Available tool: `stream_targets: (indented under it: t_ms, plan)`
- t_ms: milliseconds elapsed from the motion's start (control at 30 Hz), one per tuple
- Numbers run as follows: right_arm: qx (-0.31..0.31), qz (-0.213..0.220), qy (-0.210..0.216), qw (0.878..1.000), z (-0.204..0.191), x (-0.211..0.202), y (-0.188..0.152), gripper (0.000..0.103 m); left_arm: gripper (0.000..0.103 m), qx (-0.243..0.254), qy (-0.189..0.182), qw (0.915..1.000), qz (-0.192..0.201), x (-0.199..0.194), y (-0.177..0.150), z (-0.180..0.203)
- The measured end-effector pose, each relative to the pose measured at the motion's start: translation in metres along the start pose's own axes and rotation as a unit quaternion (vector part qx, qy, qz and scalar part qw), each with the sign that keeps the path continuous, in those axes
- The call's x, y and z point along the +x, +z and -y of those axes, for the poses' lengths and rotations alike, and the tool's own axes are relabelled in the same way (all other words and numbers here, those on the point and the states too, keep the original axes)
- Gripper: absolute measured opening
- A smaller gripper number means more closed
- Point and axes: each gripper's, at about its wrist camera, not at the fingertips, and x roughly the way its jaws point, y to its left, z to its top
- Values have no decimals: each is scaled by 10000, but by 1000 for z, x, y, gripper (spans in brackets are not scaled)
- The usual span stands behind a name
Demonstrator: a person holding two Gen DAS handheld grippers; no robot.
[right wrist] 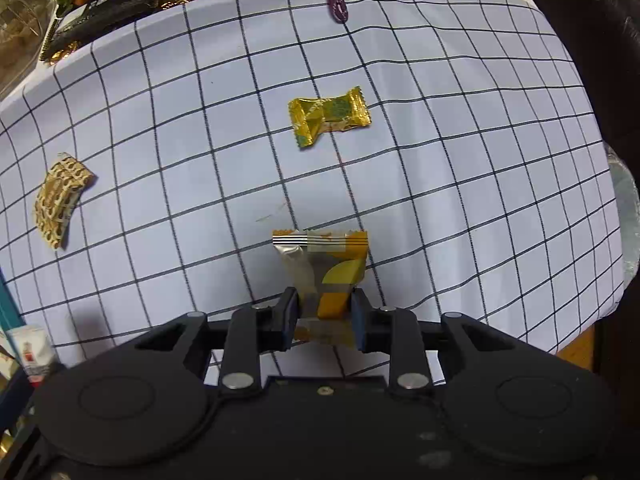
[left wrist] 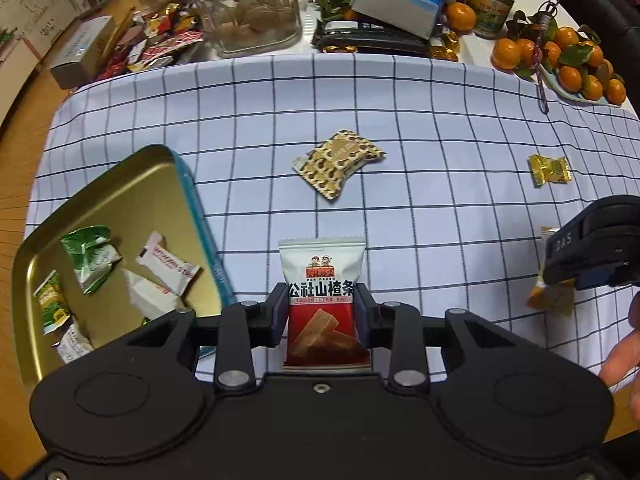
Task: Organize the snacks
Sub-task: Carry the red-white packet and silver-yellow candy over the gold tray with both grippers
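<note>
The left tool (left wrist: 322, 316) grips a red-and-white hawthorn packet (left wrist: 323, 304) beside the gold tin (left wrist: 120, 200) at the worktop's left edge; the right tool (right wrist: 324, 316) pinches an orange packet (right wrist: 326, 272) mid-cloth. Carry each squarely over the tin before letting go.

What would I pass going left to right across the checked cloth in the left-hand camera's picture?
Gold tin with wrapped sweets → red-and-white hawthorn snack packet held between the left fingers → brown patterned packet, lying farther back → small gold candy → the other gripper, closed on an orange packet.
</note>
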Motion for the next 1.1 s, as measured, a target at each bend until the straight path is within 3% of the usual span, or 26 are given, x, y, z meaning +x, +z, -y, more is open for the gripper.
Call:
stream_targets:
  t_ms: [333, 700, 1100]
  plan:
    - [26, 41, 231, 9997, 23, -2, -19, 28, 42, -349, 134, 9992, -103, -6, -27, -33]
    - [144, -49, 75, 9999, 28, 4, -31, 28, 42, -338, 331, 9989, 71, -17, -50, -64]
    - [89, 163, 212, 9996, 27, 7, -56, 28, 42, -1346, 736, 9878, 251, -34, -43, -149]
